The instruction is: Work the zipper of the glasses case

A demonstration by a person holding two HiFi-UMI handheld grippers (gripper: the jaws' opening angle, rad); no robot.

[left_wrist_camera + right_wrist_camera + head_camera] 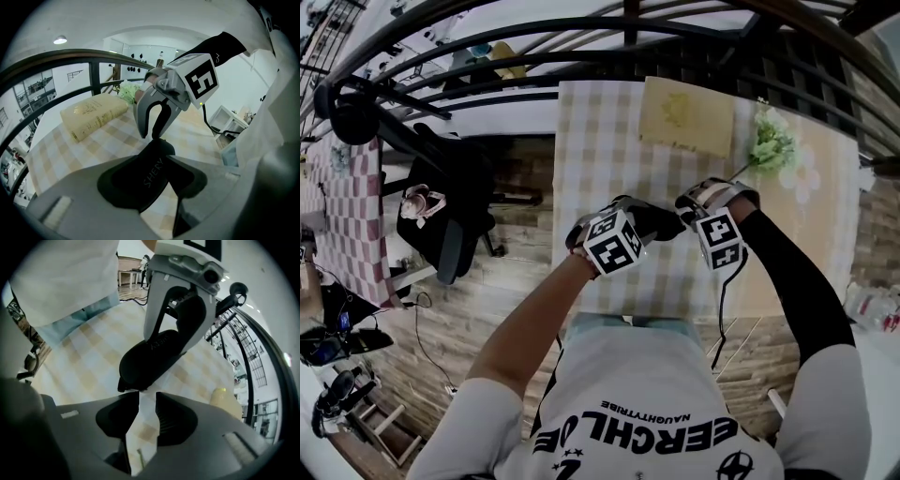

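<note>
The left hand-held gripper (153,159) is clamped across a black glasses case (153,172), holding it over the near part of the checked tabletop (600,131). The right hand-held gripper (146,397) stands just beside the case's end, jaws apart, with only cloth showing between them. The case looks light, with a smooth, semi-stiff shell likely to slip or twist unless its body is pinned. The best hold is probably the small zipper pull at the end nearest the right jaws, though the pull cannot be made out for certain. Pale letters on the case read "SHERY". At the far side lies a cream book-shaped box (93,115), its gilt print too small to read, with a pale flower spray (772,142) to its right.
</note>
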